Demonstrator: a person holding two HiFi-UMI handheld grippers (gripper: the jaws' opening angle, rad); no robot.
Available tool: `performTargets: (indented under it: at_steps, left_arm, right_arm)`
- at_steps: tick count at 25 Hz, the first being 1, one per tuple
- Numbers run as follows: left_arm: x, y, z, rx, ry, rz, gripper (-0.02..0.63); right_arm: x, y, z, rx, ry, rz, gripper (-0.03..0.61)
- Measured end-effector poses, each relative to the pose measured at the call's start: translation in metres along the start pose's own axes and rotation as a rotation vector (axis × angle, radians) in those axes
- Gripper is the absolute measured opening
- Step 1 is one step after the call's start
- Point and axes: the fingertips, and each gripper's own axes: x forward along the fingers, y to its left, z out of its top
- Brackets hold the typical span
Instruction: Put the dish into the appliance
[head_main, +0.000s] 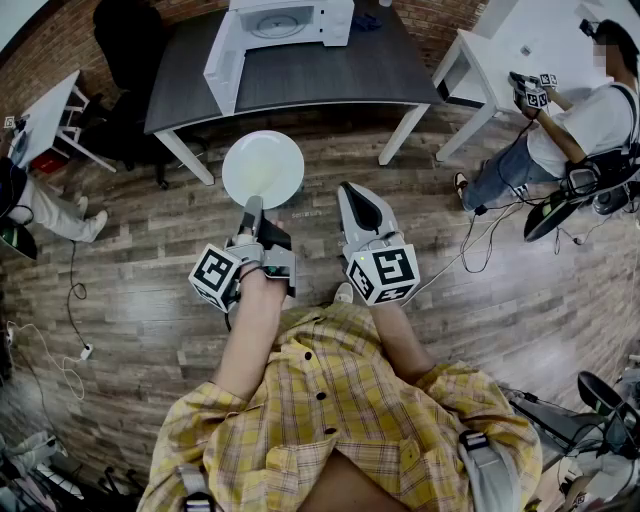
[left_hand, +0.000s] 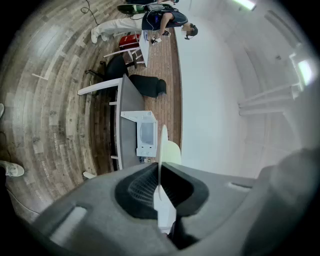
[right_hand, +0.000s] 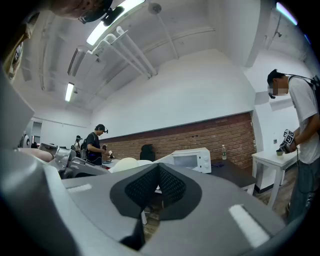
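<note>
A round white plate (head_main: 262, 168) is held level over the wooden floor, its near rim pinched in my left gripper (head_main: 252, 210). In the left gripper view the plate (left_hand: 170, 150) shows edge-on, running up from between the closed pads of that gripper (left_hand: 159, 167). The white microwave (head_main: 285, 25) stands on the dark table (head_main: 330, 75) ahead, with its door (head_main: 222, 62) swung open to the left; it also shows past the plate (left_hand: 145, 134). My right gripper (head_main: 357, 203) hangs beside the plate, shut and empty. In the right gripper view its jaws (right_hand: 159, 169) point toward the microwave (right_hand: 192, 159).
A white desk (head_main: 500, 45) stands at the right, with a person (head_main: 590, 120) working at it with grippers. A black chair (head_main: 130, 60) and a small white table (head_main: 50, 110) are at the left. Cables (head_main: 60, 340) trail on the floor.
</note>
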Motion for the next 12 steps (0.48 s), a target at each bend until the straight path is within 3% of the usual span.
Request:
performTargets:
  at_steps: [7,12]
  left_arm:
    - [0.003,-0.01,-0.008,-0.051,0.004,-0.037,0.011]
    - [0.005,-0.006,-0.012,-0.034,0.004,-0.024,0.011]
  right_arm:
    - [-0.001,-0.006,0.003,-0.001,-0.009,0.027,0.003]
    - [0.0,-0.018,0.006,0.015,-0.012,0.053,0.003]
